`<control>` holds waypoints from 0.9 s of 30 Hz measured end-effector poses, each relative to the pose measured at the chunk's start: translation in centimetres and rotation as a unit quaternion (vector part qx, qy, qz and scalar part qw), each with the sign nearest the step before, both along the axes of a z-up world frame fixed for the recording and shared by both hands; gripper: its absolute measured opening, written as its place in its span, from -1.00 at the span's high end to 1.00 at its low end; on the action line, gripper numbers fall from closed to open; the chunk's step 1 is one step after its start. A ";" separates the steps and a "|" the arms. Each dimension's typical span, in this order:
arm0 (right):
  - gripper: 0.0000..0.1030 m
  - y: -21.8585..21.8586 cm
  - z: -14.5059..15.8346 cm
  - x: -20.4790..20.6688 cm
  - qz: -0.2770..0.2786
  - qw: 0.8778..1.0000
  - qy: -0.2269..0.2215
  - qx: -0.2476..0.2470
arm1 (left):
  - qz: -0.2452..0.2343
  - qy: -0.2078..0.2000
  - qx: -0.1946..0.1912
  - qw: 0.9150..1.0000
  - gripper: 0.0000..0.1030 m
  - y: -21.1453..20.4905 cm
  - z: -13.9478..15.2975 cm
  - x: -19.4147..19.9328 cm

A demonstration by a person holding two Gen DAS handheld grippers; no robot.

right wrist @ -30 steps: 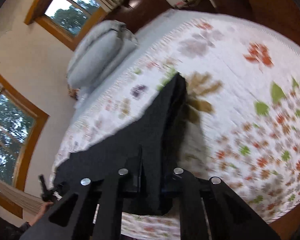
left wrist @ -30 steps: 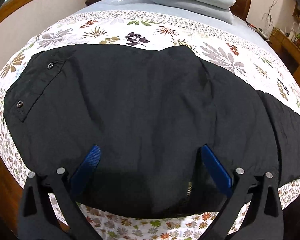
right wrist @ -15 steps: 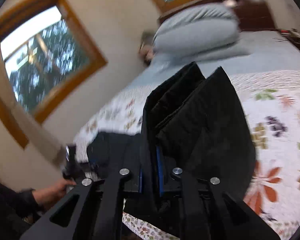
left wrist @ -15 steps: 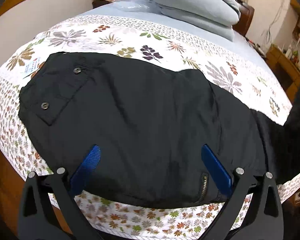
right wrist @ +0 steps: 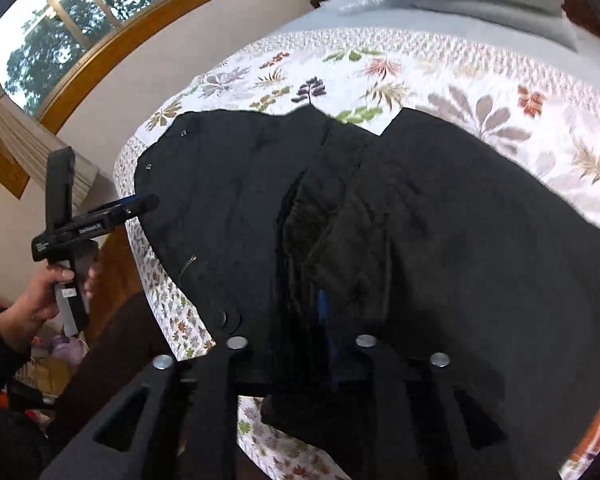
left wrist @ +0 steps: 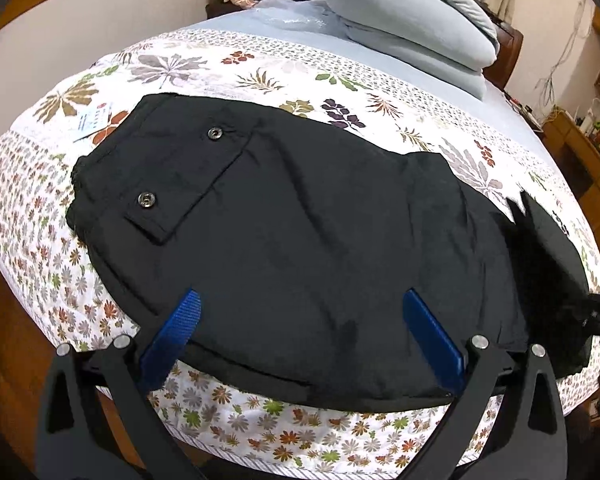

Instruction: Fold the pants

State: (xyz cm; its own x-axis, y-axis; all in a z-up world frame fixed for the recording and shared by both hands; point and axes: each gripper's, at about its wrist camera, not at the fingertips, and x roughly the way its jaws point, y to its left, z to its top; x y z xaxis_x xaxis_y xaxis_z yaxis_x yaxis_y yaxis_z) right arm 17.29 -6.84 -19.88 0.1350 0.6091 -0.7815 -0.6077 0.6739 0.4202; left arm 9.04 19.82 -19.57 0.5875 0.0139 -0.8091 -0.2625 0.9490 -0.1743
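Now the black fabric pants (right wrist: 440, 216) are being laid doubled over ahead of the right tool (right wrist: 300, 320), whose narrow jaws have just been opening with cloth between them; the left tool (left wrist: 300, 336) is being held wide and empty; smoothing is judged left.

Folded pillows (left wrist: 412, 28) block the far bedspread (left wrist: 260, 64); near edge open.

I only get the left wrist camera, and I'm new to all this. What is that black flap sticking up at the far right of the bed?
Observer: It is the leg end of the black pants, doubled back toward the waist. The cloth runs between the jaws of the right tool, which have just been opening.
Visitor: Who is holding the tool in front of me?
Observer: A person's hand grips the handle of the left tool.
Visitor: Is anything on the pants hidden from me?
Observer: A zipper, near the edge closest to that hand.
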 end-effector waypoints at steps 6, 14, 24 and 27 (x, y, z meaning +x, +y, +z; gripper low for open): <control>-0.37 -1.6 3.5 -2.5 0.003 0.997 0.011 0.076 | 0.002 -0.005 -0.005 1.000 -0.95 0.2 0.4 -0.1; -0.38 -1.6 4.2 -5.2 -0.004 0.994 -0.100 -0.035 | 0.001 -0.003 -0.009 1.000 -0.95 0.1 0.4 -0.3; -0.16 2.1 -0.5 -5.4 0.042 0.989 -0.093 -0.107 | 0.057 0.018 0.008 0.998 -0.95 3.4 -0.1 -1.7; -0.17 0.7 0.9 -5.2 0.029 0.997 -0.063 -0.046 | 0.085 0.020 0.002 0.996 -0.95 5.4 -0.3 -2.6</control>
